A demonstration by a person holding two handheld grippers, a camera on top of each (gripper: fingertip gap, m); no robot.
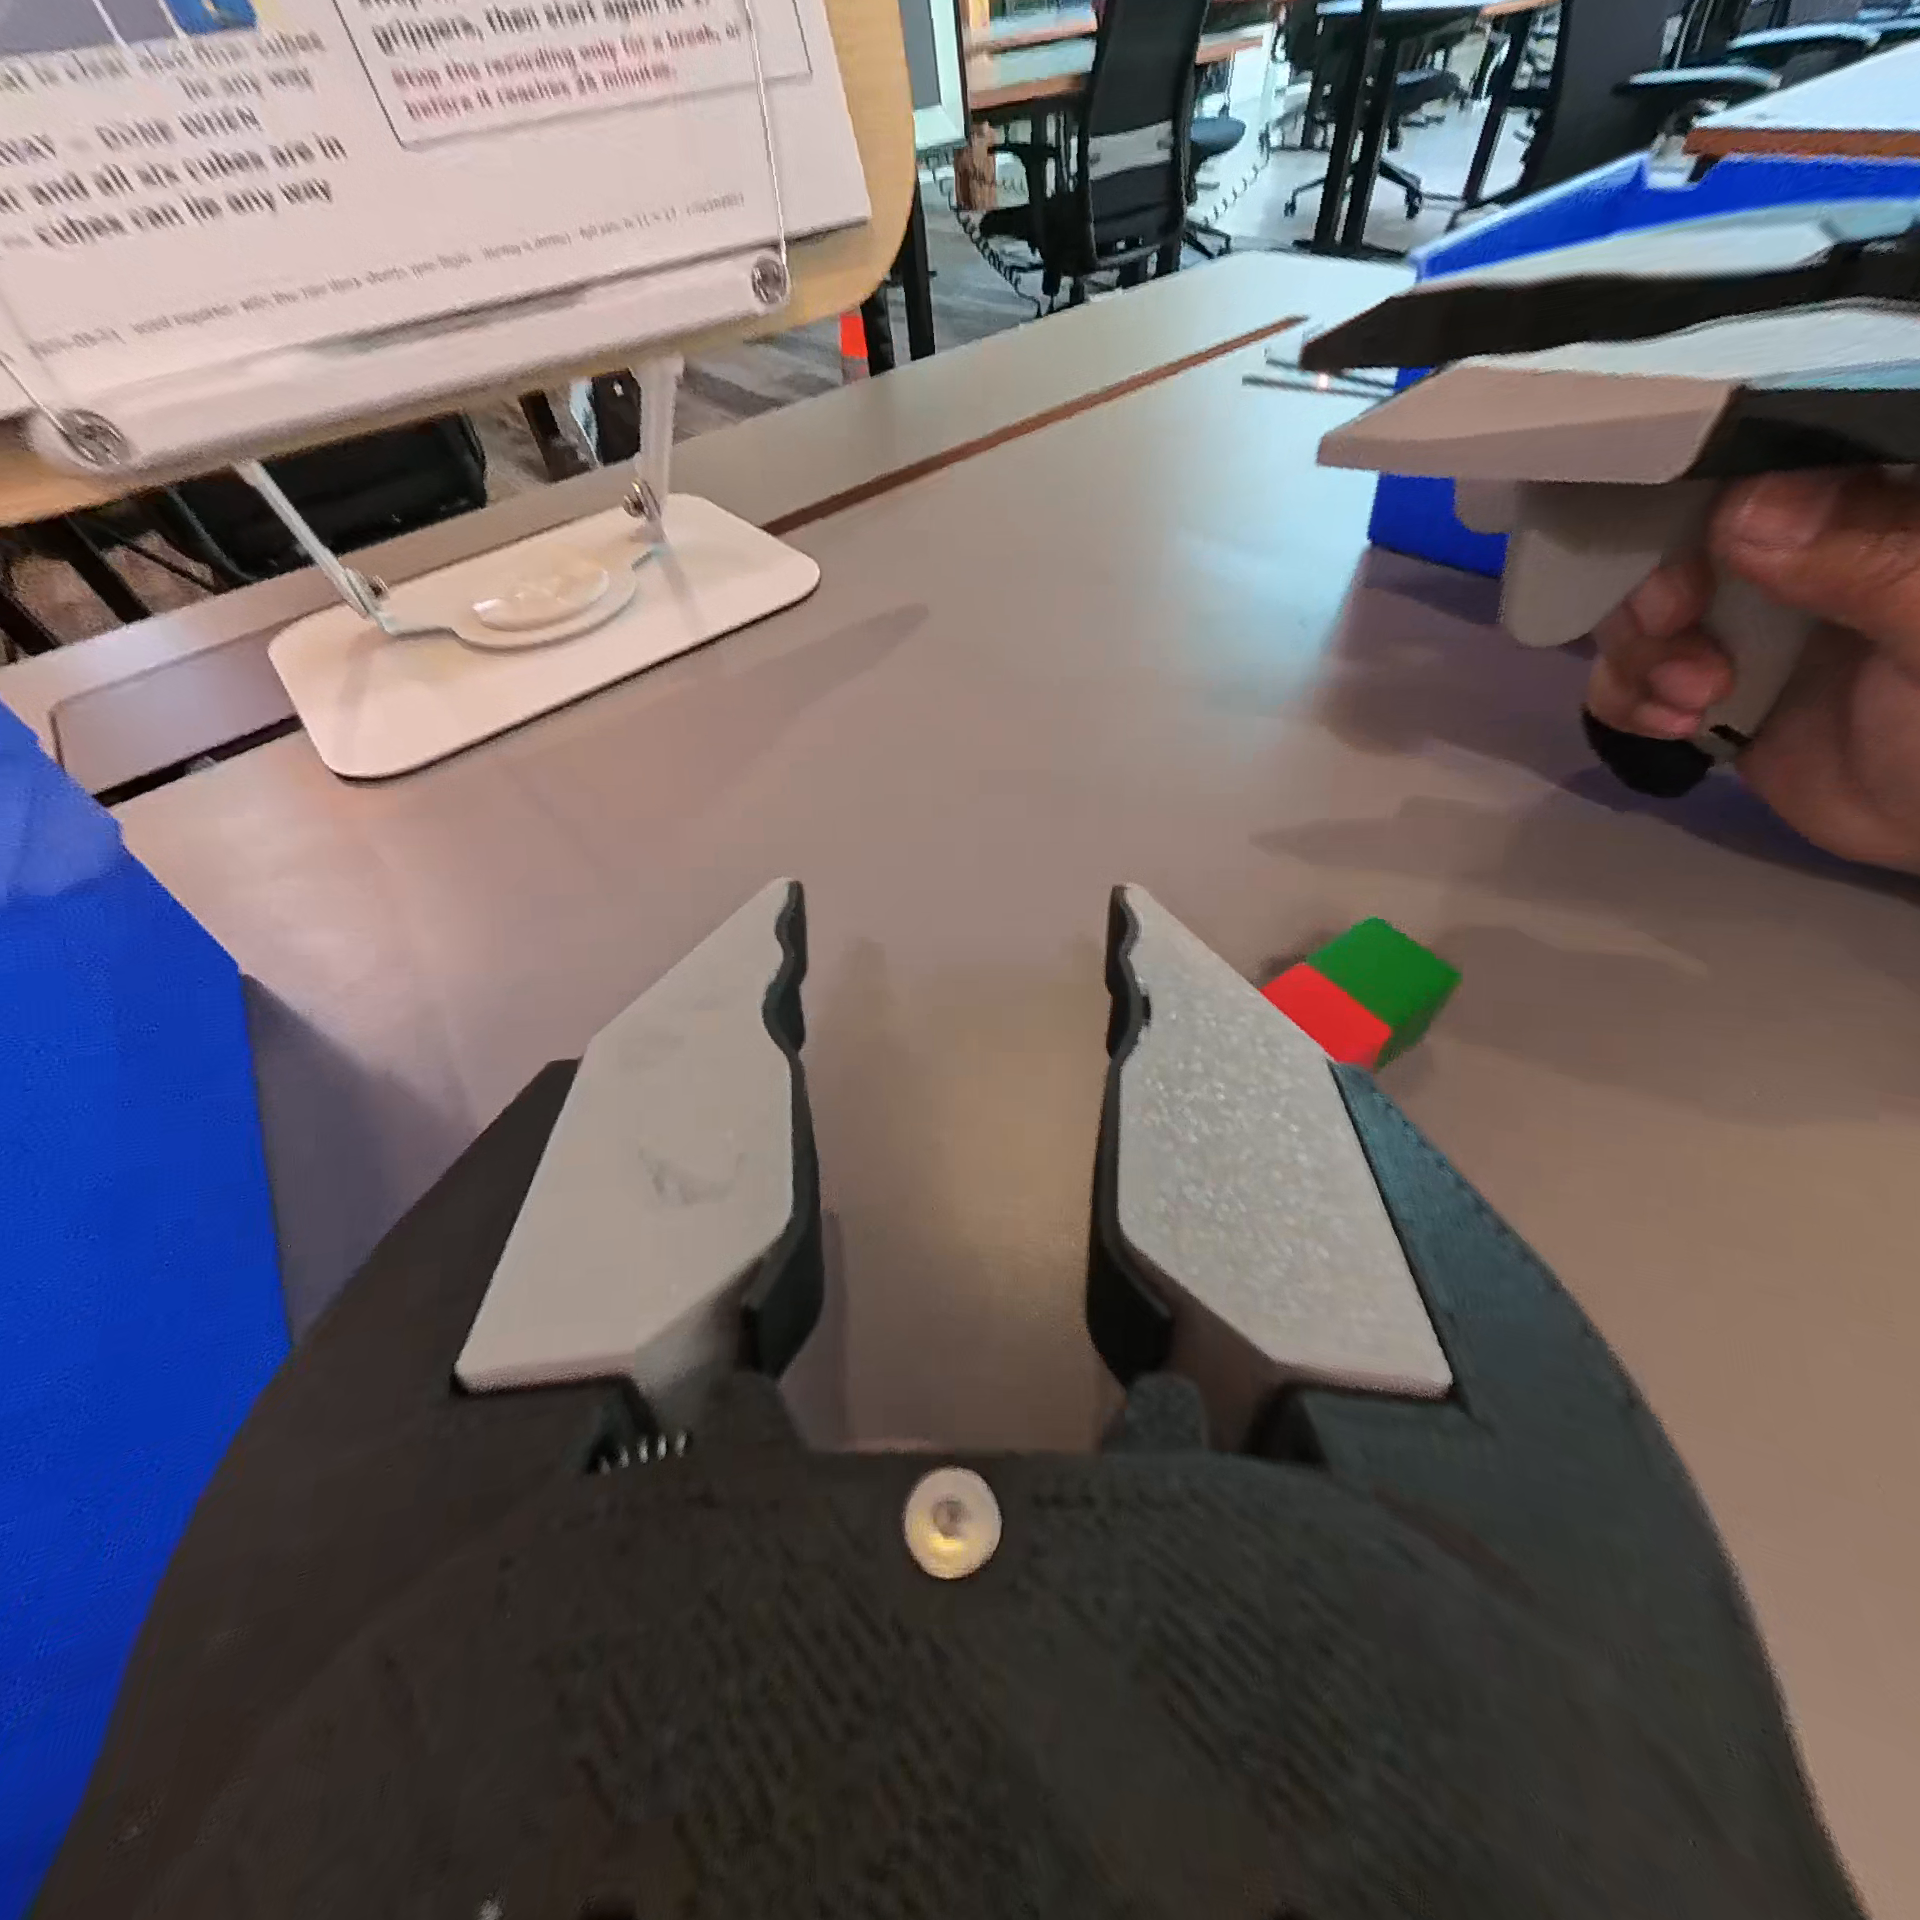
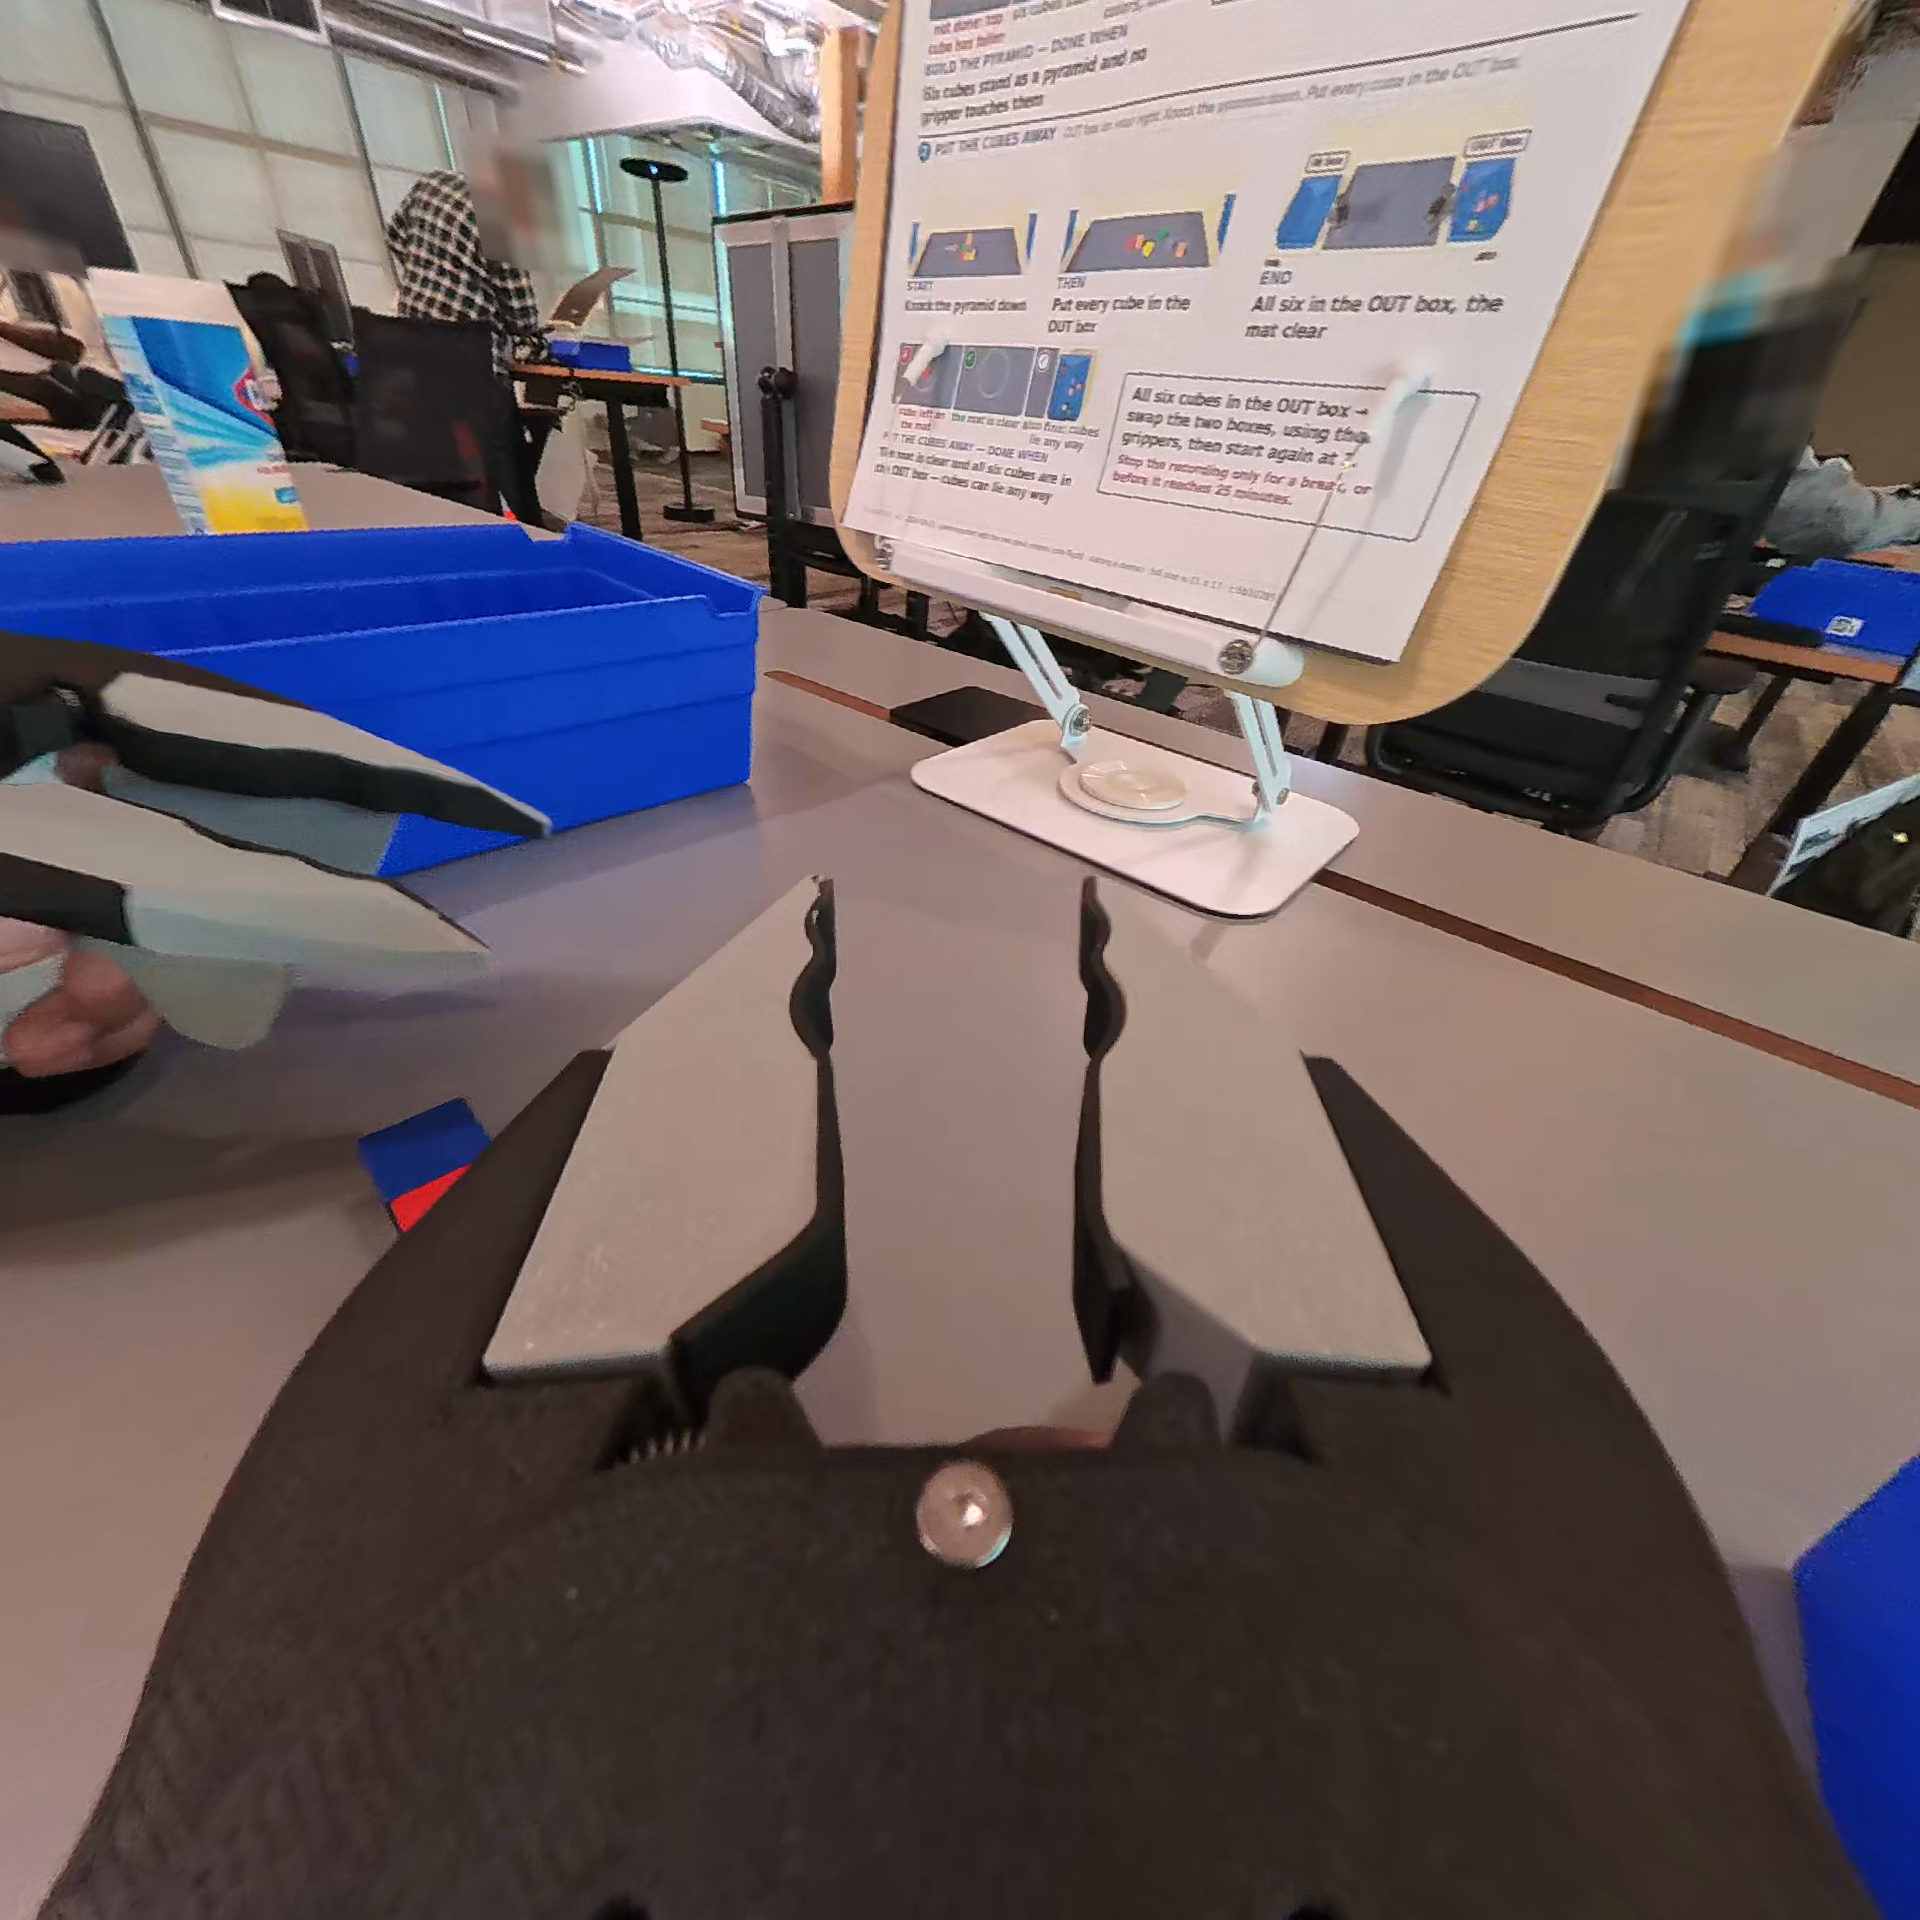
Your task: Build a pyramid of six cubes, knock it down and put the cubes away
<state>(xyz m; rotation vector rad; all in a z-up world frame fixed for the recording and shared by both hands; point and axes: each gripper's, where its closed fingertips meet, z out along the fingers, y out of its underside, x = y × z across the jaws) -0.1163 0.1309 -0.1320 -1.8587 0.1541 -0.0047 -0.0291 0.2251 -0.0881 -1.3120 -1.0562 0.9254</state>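
In the left wrist view a red cube (image 1: 1322, 1023) and a green cube (image 1: 1382, 975) lie touching on the grey table, just right of my left gripper's right finger. My left gripper (image 1: 956, 914) is open and empty, low over the table. In the right wrist view my right gripper (image 2: 954, 904) is open and empty over bare table. A blue cube (image 2: 424, 1141) and a red cube (image 2: 428, 1205) show at its left, partly hidden by the gripper body. Each gripper also shows in the other's view, the right gripper (image 1: 1538, 384) hand-held and the left gripper (image 2: 343, 862).
A blue box (image 2: 582, 665) stands at the back left in the right wrist view, and another blue box (image 2: 1870, 1662) is at the near right edge. A white stand base (image 2: 1132, 821) carries an instruction board (image 2: 1195, 312). A blue box wall (image 1: 114, 1143) is close on the left.
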